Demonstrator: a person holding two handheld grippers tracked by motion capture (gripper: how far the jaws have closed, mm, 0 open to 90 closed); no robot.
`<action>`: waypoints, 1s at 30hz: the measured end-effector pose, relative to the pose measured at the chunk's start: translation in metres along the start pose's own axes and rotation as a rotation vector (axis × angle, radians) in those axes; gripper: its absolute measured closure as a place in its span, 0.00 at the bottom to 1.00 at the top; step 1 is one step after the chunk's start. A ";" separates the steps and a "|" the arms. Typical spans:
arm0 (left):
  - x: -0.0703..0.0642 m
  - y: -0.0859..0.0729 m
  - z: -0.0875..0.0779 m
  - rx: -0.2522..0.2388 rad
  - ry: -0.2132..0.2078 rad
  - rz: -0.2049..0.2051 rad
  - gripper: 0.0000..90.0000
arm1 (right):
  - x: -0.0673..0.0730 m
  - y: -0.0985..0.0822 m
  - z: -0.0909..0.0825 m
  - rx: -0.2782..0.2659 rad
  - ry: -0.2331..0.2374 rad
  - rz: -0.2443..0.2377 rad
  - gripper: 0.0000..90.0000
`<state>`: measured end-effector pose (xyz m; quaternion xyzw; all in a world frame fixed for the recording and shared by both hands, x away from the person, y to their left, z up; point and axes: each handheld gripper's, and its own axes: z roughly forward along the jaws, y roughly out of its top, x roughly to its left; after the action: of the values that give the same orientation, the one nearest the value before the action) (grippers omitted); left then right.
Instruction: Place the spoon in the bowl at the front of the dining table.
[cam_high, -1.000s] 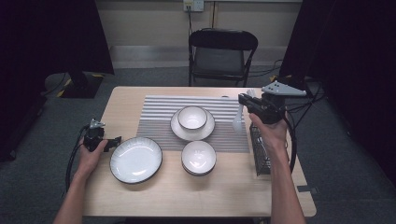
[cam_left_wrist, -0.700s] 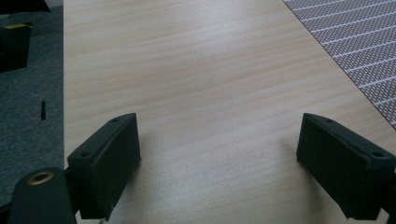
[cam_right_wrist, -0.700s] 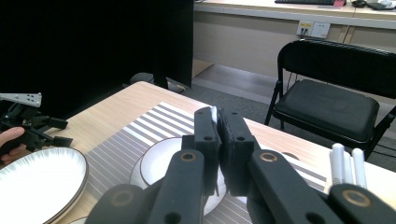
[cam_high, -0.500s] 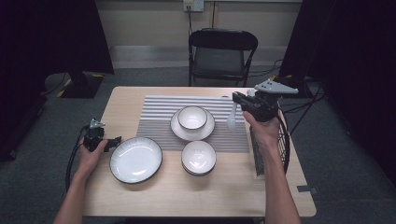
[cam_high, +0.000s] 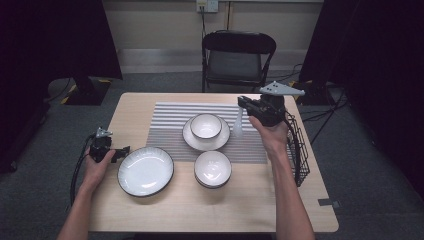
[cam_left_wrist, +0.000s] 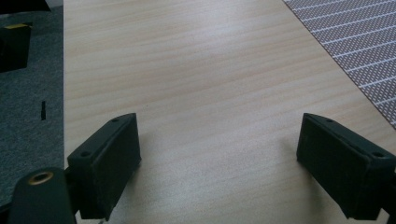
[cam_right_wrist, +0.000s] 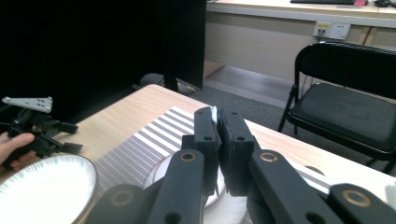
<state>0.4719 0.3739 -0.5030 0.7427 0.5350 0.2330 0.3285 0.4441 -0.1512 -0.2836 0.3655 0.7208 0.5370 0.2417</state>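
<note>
My right gripper (cam_high: 243, 104) hangs above the right part of the striped mat (cam_high: 170, 117), shut on a white spoon (cam_high: 238, 124) that dangles down toward the mat. A thin white edge of the spoon (cam_right_wrist: 214, 112) shows between the closed jaws of the right gripper (cam_right_wrist: 217, 122). Just left of the spoon, a white bowl (cam_high: 206, 125) sits on a saucer (cam_high: 191, 139). A second bowl (cam_high: 213, 168) stands nearer me. My left gripper (cam_high: 123, 150) rests open on the bare wood beside a large dark-rimmed plate (cam_high: 145, 171). Nothing lies between the jaws of the left gripper (cam_left_wrist: 219, 149).
A black wire basket (cam_high: 299, 150) stands at the table's right edge (cam_high: 320, 190), under my right forearm. A black folding chair (cam_high: 239, 57) is behind the far edge. Bare wood lies along the near and left sides of the table.
My right gripper has carried the spoon left and away from the basket, out over the mat's right part. The left gripper has stayed still.
</note>
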 end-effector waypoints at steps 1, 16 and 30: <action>0.000 0.000 0.000 0.000 0.000 0.000 0.14 | 0.001 0.000 0.002 0.001 -0.002 -0.004 0.96; 0.000 0.000 0.000 0.000 -0.002 -0.001 0.14 | 0.011 -0.004 0.046 0.056 0.033 -0.018 0.96; 0.000 0.000 0.000 0.001 -0.003 0.001 0.15 | 0.012 -0.004 0.073 0.069 0.033 -0.008 0.96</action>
<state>0.4719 0.3744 -0.5029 0.7434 0.5344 0.2319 0.3286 0.4902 -0.0988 -0.3091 0.3617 0.7445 0.5166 0.2192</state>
